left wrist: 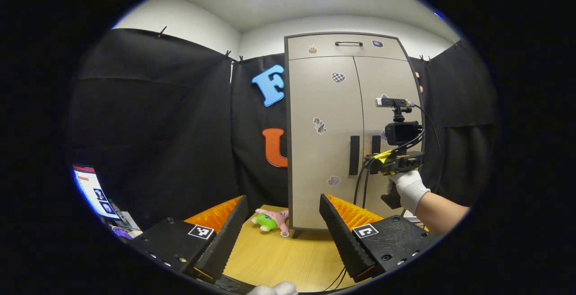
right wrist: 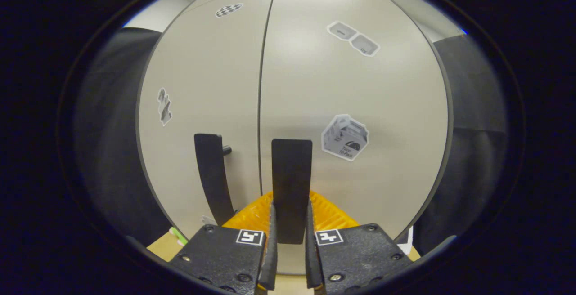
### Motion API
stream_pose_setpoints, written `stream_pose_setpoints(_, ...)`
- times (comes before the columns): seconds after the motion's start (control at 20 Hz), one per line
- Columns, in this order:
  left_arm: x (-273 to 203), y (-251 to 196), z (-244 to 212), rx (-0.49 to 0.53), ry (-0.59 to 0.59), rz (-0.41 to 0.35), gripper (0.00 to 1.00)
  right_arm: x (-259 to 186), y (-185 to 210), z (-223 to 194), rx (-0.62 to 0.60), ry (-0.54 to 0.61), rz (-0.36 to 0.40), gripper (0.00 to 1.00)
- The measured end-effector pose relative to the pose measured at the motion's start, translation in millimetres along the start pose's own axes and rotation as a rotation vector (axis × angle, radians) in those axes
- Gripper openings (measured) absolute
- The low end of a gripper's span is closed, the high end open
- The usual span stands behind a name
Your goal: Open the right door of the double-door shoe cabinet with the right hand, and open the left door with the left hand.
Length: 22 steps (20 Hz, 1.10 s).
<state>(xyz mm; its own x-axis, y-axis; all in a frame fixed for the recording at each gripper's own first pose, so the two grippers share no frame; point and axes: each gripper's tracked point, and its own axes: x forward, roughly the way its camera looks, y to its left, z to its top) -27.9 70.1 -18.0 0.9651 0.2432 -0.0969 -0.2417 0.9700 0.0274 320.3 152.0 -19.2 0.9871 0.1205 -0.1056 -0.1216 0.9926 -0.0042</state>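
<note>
Clamping the right door's handle (right wrist: 291, 182) between both fingers, the right gripper (right wrist: 290, 236) presses close to the shoe cabinet (left wrist: 333, 128), whose two doors are both shut. The left gripper (left wrist: 283, 227) hangs back with fingers spread wide, empty. The cabinet stands at the far edge of the wooden surface (left wrist: 279, 259), a plush toy (left wrist: 271, 220) beside its left corner

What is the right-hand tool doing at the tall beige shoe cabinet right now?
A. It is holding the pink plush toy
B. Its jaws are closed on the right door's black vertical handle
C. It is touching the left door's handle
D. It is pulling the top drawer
B: in the right gripper view, the right gripper has its jaws closed around the right door's black vertical handle, both doors shut.
</note>
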Motion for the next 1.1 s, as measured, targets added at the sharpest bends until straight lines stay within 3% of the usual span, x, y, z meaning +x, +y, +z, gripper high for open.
stream_pose_setpoints(0.15, -3, -3, 3, 0.000, -0.006, -0.018, 0.96, -8, 1, -2, 0.007, 0.007, 0.029, 0.22)
stream_pose_setpoints(1.1, -41, -4, 5, 0.012, -0.032, -0.093, 0.96, -110, -35, -22, 0.011, 0.005, 0.030, 0.23)
